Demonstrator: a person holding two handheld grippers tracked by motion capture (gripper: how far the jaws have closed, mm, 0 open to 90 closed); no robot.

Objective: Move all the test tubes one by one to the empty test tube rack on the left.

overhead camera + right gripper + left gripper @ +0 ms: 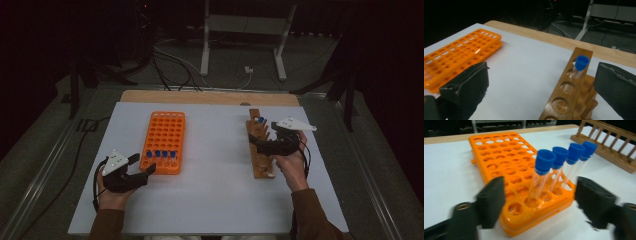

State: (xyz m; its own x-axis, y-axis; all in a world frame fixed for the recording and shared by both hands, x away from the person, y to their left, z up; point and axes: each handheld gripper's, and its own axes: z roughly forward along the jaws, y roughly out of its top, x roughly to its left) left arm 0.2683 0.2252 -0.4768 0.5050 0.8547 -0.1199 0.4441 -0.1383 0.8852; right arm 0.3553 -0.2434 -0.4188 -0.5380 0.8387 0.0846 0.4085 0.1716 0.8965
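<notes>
An orange tube rack (165,135) lies left of centre on the white table. Several clear tubes with blue caps (544,162) stand in a row near its front edge (161,154). My left gripper (142,164) sits just in front of that row, open; in the left gripper view (539,185) the nearest tube stands between the jaws, untouched. To the right lies a wooden rack (260,150) with one blue-capped tube (581,65) at its far end (260,120). My right gripper (267,136) hovers over this rack, open (542,70) and holding nothing.
A bare strip of wooden tabletop (210,96) shows behind the white sheet (215,165). Past the table, cables (170,65) and a white stand's legs (240,45) lie on the dark floor. White surface separates the two racks.
</notes>
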